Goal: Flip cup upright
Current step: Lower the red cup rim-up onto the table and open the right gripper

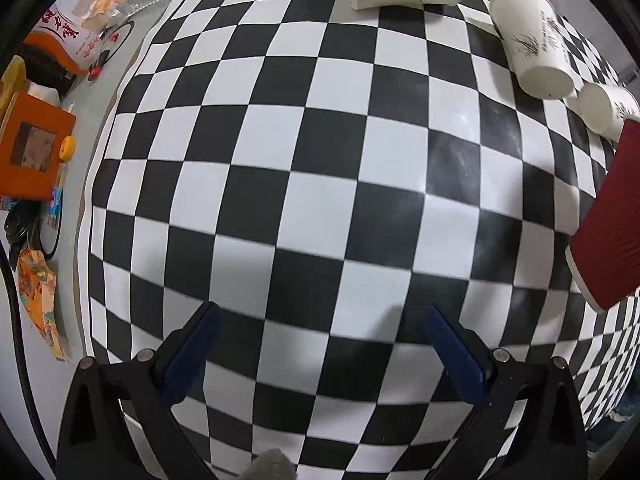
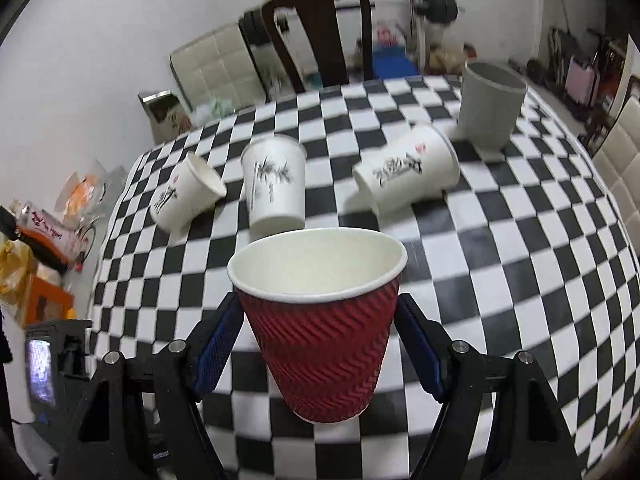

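**Red cup held mouth-up in right gripper, clear of the checkered surface**

Left gripper [image 1: 318, 322]: fingers spread wide, nothing between them. It hangs over a bare stretch of the checkered surface [image 1: 280, 152]. Beyond that surface's left edge, on a pale ledge, lie an orange box [image 1: 32, 152] and assorted packets.

Right gripper [image 2: 318, 312]: its blue pads [image 2: 218, 350] pinch the red cup [image 2: 324, 332] on both flanks, just below the rim. The cup is ribbed red outside and white inside, mouth up, leaning slightly. Its base appears clear of the checkered surface, near the near edge. In the left wrist view the same cup [image 1: 608, 224] shows at the right margin, tilted.

Other cups on the surface, right wrist view, left to right:
- A small white cup [image 2: 186, 194] lies on its side near the far-left corner, mouth facing right.
- A white cup with a bamboo print [image 2: 276, 184] stands just beside it; whether mouth up or down I cannot tell.
- A larger white cup with black calligraphy [image 2: 406, 174] lies on its side, base toward the camera.
- A grey cup [image 2: 490, 106] stands upright near the far-right corner, mouth open upward.

Past the far edge stands a dark wooden chair [image 2: 320, 28].
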`<control>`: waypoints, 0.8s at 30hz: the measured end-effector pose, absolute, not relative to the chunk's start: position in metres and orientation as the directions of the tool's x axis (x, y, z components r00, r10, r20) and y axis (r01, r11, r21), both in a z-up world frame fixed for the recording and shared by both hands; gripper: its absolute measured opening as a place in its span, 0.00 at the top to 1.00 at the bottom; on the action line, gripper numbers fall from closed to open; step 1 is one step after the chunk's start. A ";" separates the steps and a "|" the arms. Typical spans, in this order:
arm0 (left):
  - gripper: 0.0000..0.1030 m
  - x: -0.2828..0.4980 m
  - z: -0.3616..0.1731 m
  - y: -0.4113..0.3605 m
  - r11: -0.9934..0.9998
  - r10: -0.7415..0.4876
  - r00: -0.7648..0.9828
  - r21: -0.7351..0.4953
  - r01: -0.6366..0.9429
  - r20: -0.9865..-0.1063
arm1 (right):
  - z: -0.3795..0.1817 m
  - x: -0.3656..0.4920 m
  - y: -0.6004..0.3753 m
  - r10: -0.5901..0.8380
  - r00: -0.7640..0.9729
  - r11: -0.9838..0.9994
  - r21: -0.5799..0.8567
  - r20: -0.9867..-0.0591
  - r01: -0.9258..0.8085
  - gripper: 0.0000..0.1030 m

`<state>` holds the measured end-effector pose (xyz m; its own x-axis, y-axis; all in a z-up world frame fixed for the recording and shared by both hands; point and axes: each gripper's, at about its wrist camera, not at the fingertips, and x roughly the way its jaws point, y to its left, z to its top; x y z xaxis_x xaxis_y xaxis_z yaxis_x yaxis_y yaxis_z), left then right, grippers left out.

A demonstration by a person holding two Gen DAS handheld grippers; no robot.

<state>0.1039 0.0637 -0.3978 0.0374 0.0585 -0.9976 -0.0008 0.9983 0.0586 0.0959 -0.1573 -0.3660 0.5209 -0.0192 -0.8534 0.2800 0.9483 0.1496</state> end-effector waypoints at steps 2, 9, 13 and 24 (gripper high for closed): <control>0.00 0.110 -0.402 0.066 0.998 0.059 0.040 0.059 0.001 -0.997 | -0.374 0.096 -0.155 -0.042 0.547 0.948 0.139 -0.836 0.286 0.24; 0.00 0.098 -0.400 0.050 0.995 0.080 0.073 0.084 0.054 -0.994 | -0.374 0.067 -0.149 -0.076 0.609 0.952 0.124 -0.790 0.279 0.22; 0.00 0.092 -0.398 0.045 0.992 0.091 0.089 0.097 0.076 -0.992 | -0.374 0.052 -0.141 -0.093 0.598 0.957 0.095 -0.796 0.274 0.21; 0.00 0.056 -0.381 0.050 0.984 0.119 0.161 0.138 0.113 -0.980 | -0.374 0.015 -0.133 -0.132 0.551 0.958 0.036 -0.824 0.284 0.03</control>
<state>0.0564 0.0498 -0.3808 0.1608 0.1193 -0.9797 0.1132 0.9839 0.1384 0.0146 -0.1331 -0.3738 0.5510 -0.1320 -0.8240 0.2838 0.9582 0.0362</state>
